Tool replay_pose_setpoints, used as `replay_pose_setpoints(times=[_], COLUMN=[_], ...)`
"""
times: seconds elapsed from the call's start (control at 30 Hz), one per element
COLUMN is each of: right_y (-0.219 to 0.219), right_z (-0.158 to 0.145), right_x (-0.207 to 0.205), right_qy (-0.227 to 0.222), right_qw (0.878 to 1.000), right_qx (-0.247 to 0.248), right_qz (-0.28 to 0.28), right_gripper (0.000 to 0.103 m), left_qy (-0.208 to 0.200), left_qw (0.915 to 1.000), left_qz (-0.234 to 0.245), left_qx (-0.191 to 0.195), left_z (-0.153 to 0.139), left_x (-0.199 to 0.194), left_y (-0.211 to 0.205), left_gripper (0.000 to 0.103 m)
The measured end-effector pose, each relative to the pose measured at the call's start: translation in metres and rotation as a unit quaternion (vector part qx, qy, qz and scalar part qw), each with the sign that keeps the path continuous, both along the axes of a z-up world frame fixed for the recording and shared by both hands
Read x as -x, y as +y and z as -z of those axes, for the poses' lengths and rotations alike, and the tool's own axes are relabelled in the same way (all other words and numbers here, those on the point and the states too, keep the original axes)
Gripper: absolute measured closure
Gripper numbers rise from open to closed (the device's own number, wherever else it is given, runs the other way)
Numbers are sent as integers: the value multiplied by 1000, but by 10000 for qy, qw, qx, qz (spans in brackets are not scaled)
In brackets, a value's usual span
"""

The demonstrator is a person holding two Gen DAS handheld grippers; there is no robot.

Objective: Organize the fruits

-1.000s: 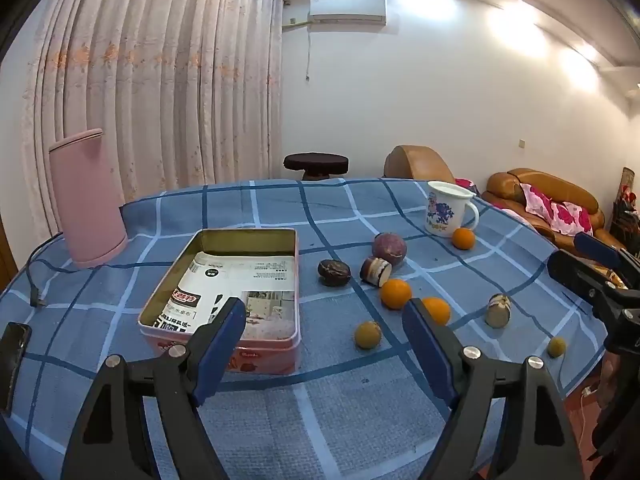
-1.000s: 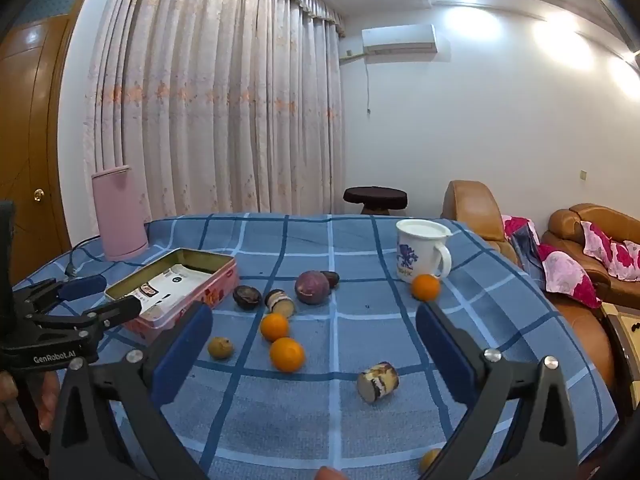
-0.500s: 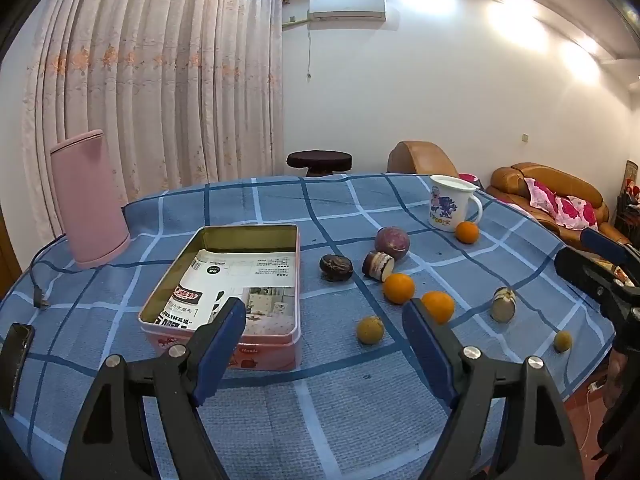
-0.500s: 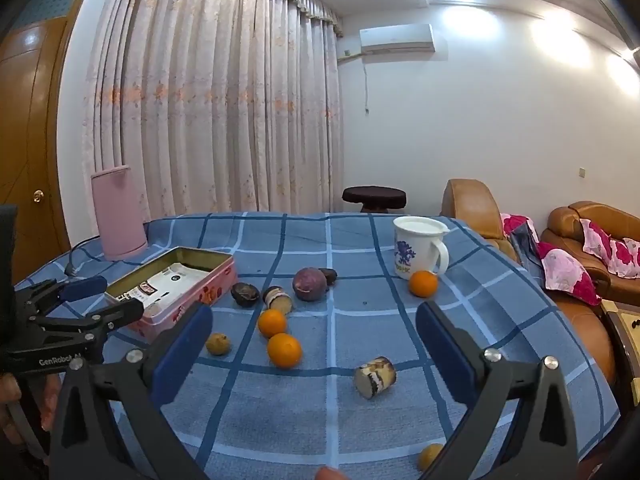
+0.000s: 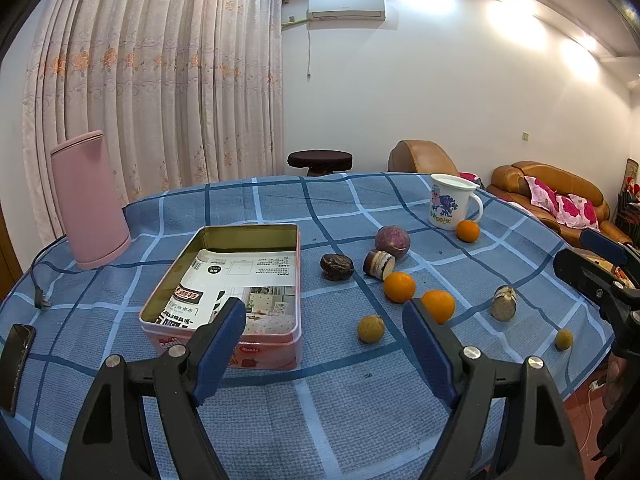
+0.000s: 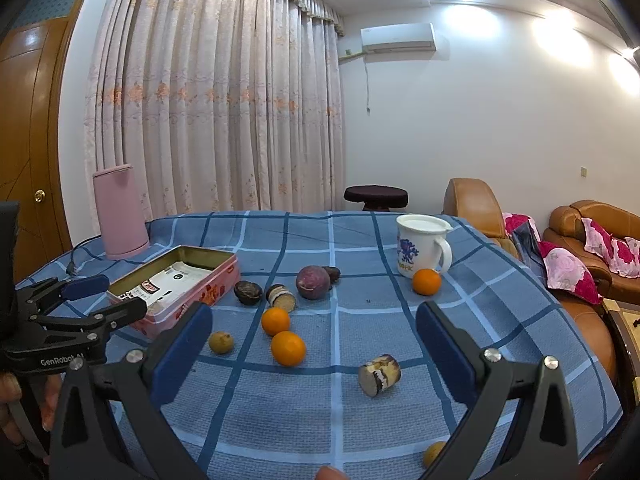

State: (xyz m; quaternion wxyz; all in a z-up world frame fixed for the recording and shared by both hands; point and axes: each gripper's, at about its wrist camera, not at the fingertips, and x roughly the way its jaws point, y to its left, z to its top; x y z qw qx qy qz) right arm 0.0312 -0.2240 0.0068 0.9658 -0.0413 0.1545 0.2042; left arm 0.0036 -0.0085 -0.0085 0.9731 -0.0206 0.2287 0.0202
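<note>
Over the last second the left hand-held gripper (image 5: 324,338) has eased slightly toward the bench (image 5: 248,420), so the pink tin (image 5: 256,354) and the scattered fruit sit a touch lower and larger in its view, while the right hand-held gripper (image 6: 314,344) has barely shifted; neither has closed, and both have their blue pads spread wide with nothing between them. Nothing on the bench has moved: the tin holds only a printed paper, and every fruit lies outside it. Two oranges (image 6: 275,321) sit close together near the middle, a third orange (image 6: 426,282) rests just beside the white mug (image 6: 420,246), a purple round fruit (image 6: 313,282) and a dark wrinkled one (image 6: 248,292) lie to the right of the tin, and small yellowish fruits (image 5: 371,329) are nearer the front edge. Two cut, cylinder-like pieces (image 6: 379,369) may be fruit, though that is hard to tell here. I judge the sorting has not started and this is an approach to a first pick
</note>
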Motion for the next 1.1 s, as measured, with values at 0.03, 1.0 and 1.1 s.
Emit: replay_pose_setpoints(times=[0.03, 1.0, 1.1], right_y=[0, 4, 5], right_z=[0, 5, 6], right_x=[-1, -1, -2], right_qy=[11, 80, 87], right_qw=[10000, 10000, 10000], right_qx=[-5, -5, -9], right_qz=[-7, 3, 11], right_gripper=[0, 0, 0], left_qy=[1, 23, 33], left_qw=[10000, 10000, 10000], left_qz=[1, -5, 0], left_qx=[0, -7, -12], left_z=[0, 5, 6], left_x=[0, 1, 1], left_y=[0, 2, 3], left_gripper=[21, 21, 21])
